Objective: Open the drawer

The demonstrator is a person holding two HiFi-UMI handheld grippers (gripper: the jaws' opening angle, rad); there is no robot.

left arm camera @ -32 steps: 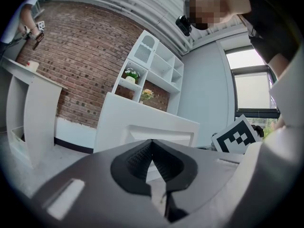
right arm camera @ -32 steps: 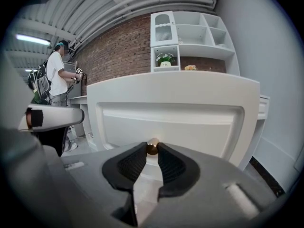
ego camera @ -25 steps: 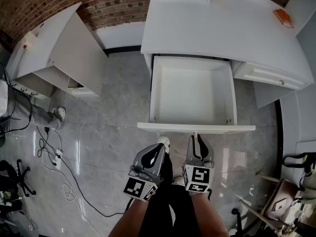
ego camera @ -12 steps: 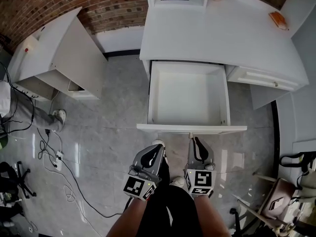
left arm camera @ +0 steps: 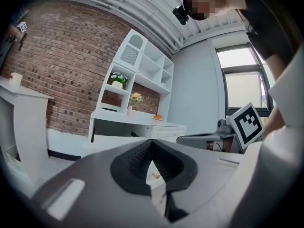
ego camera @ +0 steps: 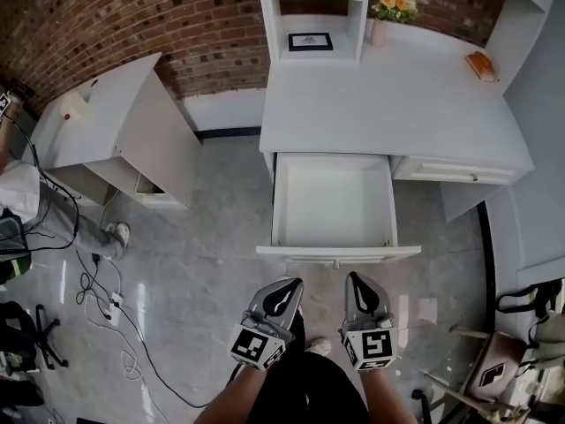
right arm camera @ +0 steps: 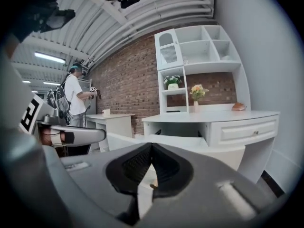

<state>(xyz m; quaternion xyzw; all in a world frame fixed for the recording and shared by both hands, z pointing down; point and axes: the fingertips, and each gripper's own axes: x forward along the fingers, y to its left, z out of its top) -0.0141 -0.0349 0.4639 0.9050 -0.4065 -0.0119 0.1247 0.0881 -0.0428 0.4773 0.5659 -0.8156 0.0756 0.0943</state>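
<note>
The white desk's middle drawer (ego camera: 331, 203) stands pulled out and empty, its front panel (ego camera: 338, 253) toward me with a small knob (ego camera: 335, 263) under its edge. Both grippers hover side by side over the floor, a short way back from that panel and touching nothing. My left gripper (ego camera: 291, 283) is shut and empty, its fingertips meeting in the left gripper view (left arm camera: 151, 144). My right gripper (ego camera: 353, 277) is shut too, with nothing between its jaws (right arm camera: 151, 146). In the right gripper view the open drawer (right arm camera: 180, 144) lies ahead, below the desk top (right arm camera: 213, 118).
A second, shut drawer (ego camera: 450, 172) sits to the right under the desk top (ego camera: 388, 95). A white cabinet (ego camera: 115, 140) stands at the left, with cables (ego camera: 106, 299) on the marble floor. A person (ego camera: 26, 210) stands at the far left. A chair and bags (ego camera: 521, 343) crowd the right.
Both grippers have drawn back from the drawer front, leaving a gap of floor. The head view has risen and now shows the shelves and brick wall.
</note>
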